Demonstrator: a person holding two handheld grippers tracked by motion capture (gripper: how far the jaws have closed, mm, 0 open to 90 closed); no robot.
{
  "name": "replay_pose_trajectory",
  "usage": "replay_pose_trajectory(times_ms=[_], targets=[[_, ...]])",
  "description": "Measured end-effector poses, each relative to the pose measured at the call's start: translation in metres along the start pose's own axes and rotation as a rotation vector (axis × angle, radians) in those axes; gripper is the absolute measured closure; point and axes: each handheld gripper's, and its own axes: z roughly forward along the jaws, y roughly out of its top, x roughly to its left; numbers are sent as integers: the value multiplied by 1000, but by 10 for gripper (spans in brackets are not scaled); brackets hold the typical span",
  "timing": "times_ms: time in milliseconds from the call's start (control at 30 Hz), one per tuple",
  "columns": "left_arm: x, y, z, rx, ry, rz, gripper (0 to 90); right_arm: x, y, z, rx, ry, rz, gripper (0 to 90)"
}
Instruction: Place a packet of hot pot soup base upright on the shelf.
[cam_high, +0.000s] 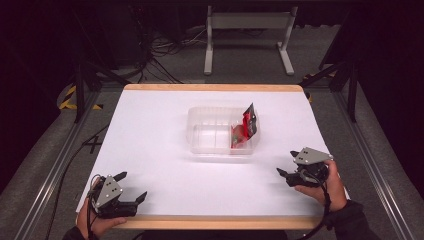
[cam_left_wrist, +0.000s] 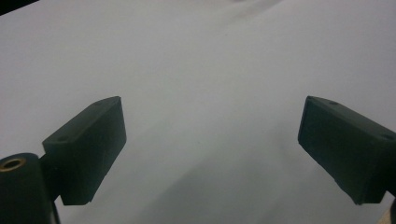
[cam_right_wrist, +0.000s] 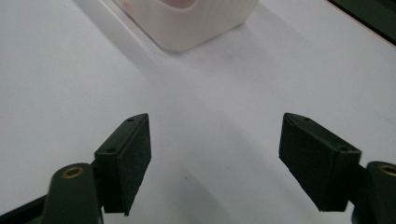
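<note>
Nearest the high camera, two hands rest at the front edge of the white table (cam_high: 165, 165), each holding a black two-jaw gripper. At the near left corner the left gripper (cam_high: 131, 187) has its jaws spread wide with bare tabletop between them, and the left gripper view confirms nothing is caught there. Near the right edge, the right gripper (cam_high: 286, 165) points toward the middle of the table; its jaws stand released too, empty, with the corner of the tub ahead of them in the right gripper view.

Well apart from both grippers, in the middle of the table, sits a clear, shallow, rectangular plastic tub (cam_high: 210, 132). A red and black foil snack packet (cam_high: 246, 127) stands tilted in its right end, its top corner poking above the rim.

Judging from this, the packing looks done: the packet is inside, both grippers are clear of it, and no other loose item lies on the table. Little seems left, beyond perhaps settling the packet flatter.
</note>
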Motion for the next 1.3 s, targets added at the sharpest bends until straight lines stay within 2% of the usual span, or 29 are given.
replay_pose_trajectory(times_ms=[167, 267, 467, 733, 933, 1133, 1300], targets=[[0, 0, 0, -1, 0, 2, 84, -5, -14, -6, -24, -15, 15, 225], [-1, 0, -1, -6, 0, 1, 84, -5, -22, -10, -27, -45, 17, 213], [0, 1, -2, -6, 4, 2, 84, -6, -36, -15, -39, -47, 35, 200], [4, -1, -7, -25, 19, -13, 83, -7, -54, -24, -70, -51, 97, 189], [6, -1, -8, -27, 21, -15, 82, -8, -63, -31, -109, -68, 157, 189], [8, -2, -10, -33, 23, -22, 81, -7, -68, -34, -133, -82, 179, 189], [10, -3, -11, -33, 24, -23, 79, -5, -71, -36, -139, -92, 178, 190]])
